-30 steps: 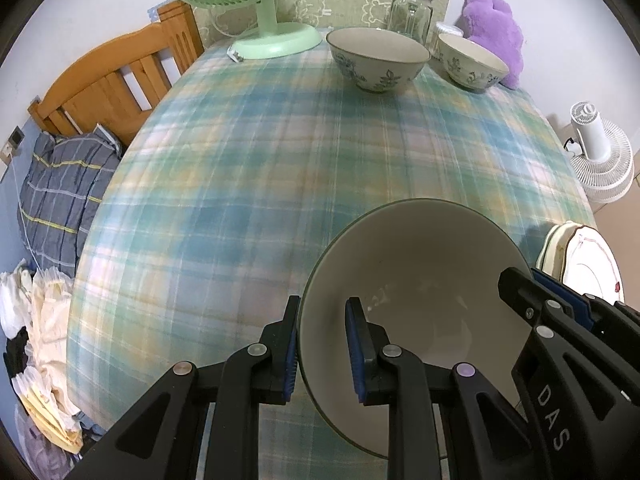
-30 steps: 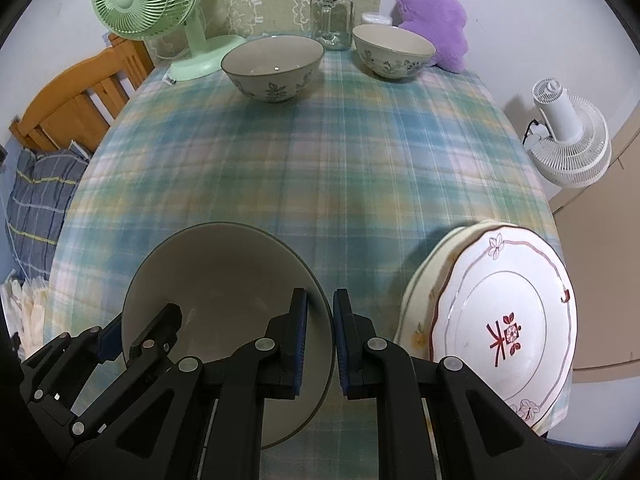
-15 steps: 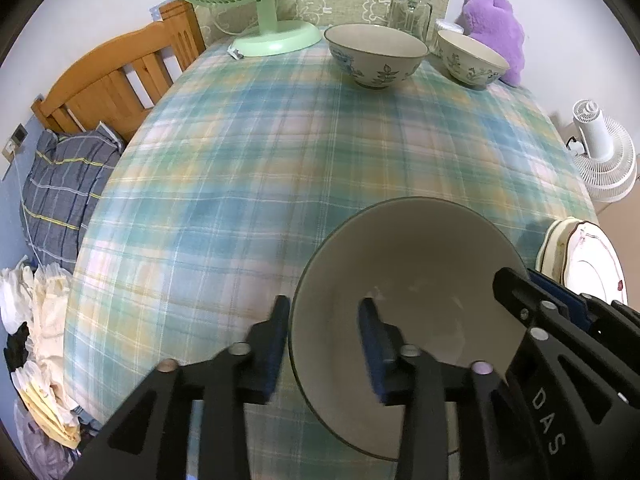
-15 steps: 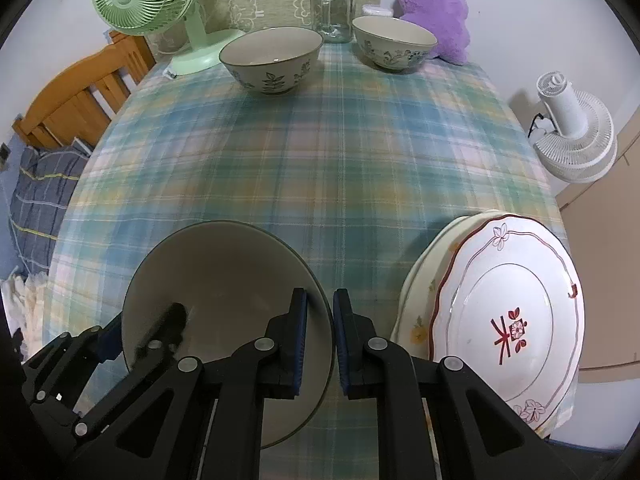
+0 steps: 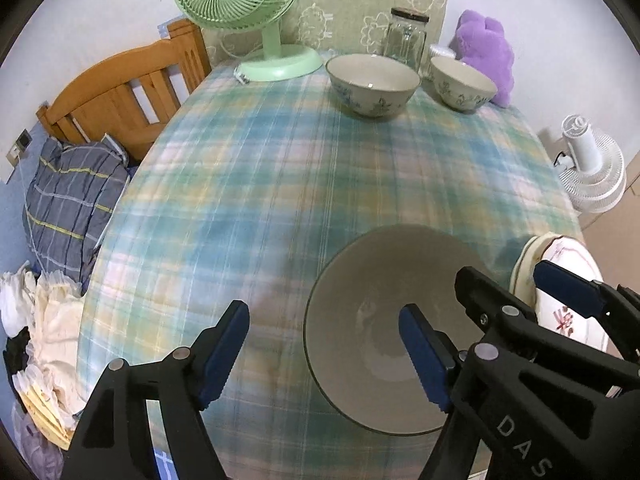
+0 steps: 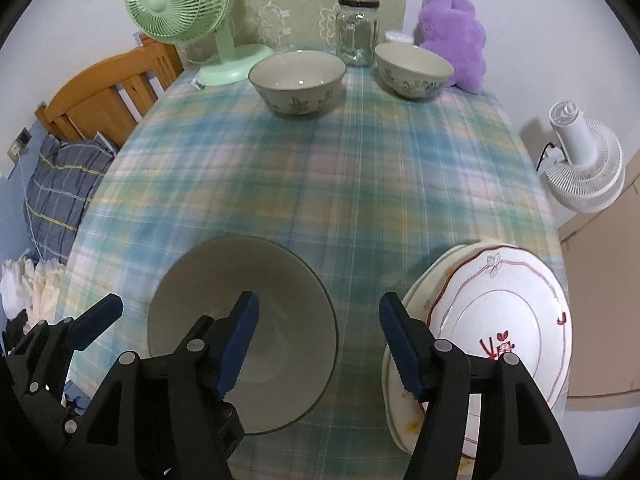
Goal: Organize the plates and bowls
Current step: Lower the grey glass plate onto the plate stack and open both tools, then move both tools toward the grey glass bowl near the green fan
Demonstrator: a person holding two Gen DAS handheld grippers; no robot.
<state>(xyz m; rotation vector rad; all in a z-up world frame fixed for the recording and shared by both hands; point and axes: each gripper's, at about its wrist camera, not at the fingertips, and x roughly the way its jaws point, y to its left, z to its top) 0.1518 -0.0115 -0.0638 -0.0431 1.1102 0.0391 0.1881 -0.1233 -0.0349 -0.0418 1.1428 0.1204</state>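
Observation:
A large grey bowl (image 5: 384, 320) sits on the plaid tablecloth near the front edge; it also shows in the right wrist view (image 6: 244, 292). My left gripper (image 5: 324, 352) is open, its jaws straddling the bowl's left rim without touching. My right gripper (image 6: 318, 344) is open, straddling the bowl's right rim. A stack of plates (image 6: 500, 336) with a white red-trimmed plate on top lies at the front right, also in the left wrist view (image 5: 560, 280). Two floral bowls (image 6: 298, 80) (image 6: 414, 70) stand at the far end.
A green desk fan (image 6: 180, 4), a glass jar (image 6: 357, 32) and a purple plush toy (image 6: 456, 36) stand at the table's far edge. A wooden bed frame (image 5: 120, 88) and pillow are on the left. A white floor fan (image 6: 584, 164) stands on the right.
Both grippers have opened and let go of the grey bowl's rim. The bowl now rests on the table. Both grippers have drawn back slightly.

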